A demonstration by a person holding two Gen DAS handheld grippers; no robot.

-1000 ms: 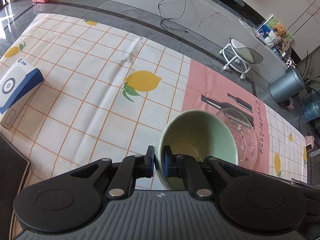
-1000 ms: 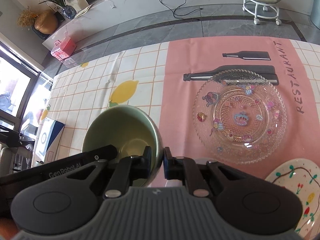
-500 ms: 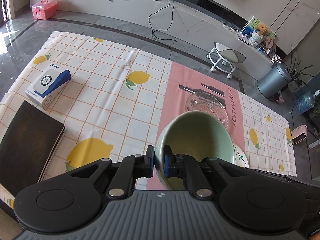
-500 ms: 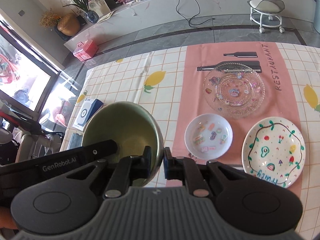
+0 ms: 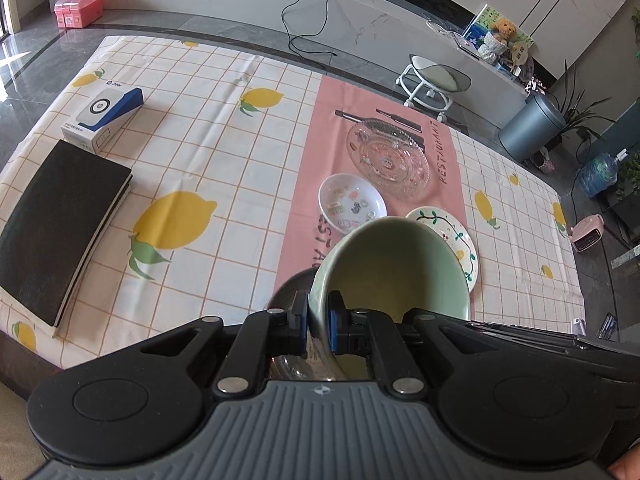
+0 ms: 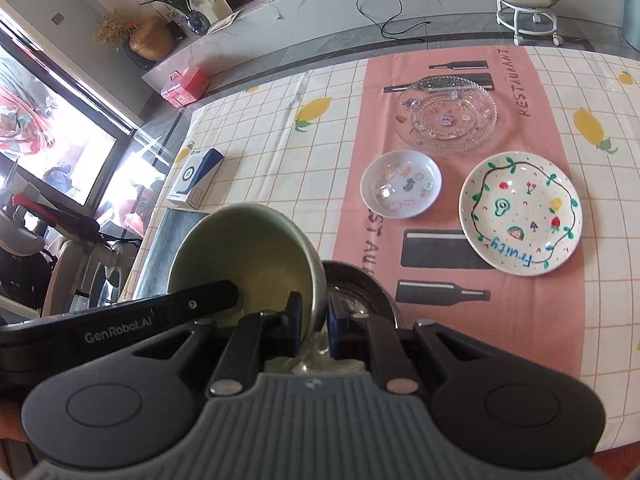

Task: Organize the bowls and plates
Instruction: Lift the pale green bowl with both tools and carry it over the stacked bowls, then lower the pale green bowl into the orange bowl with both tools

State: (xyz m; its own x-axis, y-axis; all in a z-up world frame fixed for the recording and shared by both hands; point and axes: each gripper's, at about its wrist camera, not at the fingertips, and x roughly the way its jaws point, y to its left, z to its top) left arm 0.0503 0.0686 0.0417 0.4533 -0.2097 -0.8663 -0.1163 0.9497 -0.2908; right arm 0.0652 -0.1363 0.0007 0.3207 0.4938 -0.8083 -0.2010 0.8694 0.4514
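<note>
Both grippers clamp the green bowl (image 5: 394, 268) at once, each on its own side of the rim. Left gripper (image 5: 318, 322): jaws narrow, one pad inside and one outside the bowl wall. Right gripper (image 6: 314, 324): same, jaws narrow on the wall, with the left gripper's finger (image 6: 200, 304) reaching into the bowl from 9 o'clock in the right wrist view.

The bowl is held tilted, mouth facing away from both cameras, above the near edge of the cloth (image 5: 224, 184). A clear glass bowl (image 6: 356, 284) sits directly beneath and just behind it; contact between the two cannot be told.

Left wrist view, taking the green bowl as centre:
- small white dish (image 5: 352, 204) at 11 o'clock, near
- painted plate (image 5: 460, 236) at 1 o'clock, partly hidden behind the bowl rim
- glass plate (image 5: 388, 158) at 12 o'clock, farther off, just beside the dish
- black notebook (image 5: 60, 220) at 9 o'clock, well apart
- blue-white box (image 5: 102, 114) at 10 o'clock, just beyond the notebook

Right wrist view: dish (image 6: 401, 189) and painted plate (image 6: 520, 218) lie side by side, apart; glass plate (image 6: 444, 116) at 12 o'clock from them, all on the pink strip (image 6: 440, 280).
</note>
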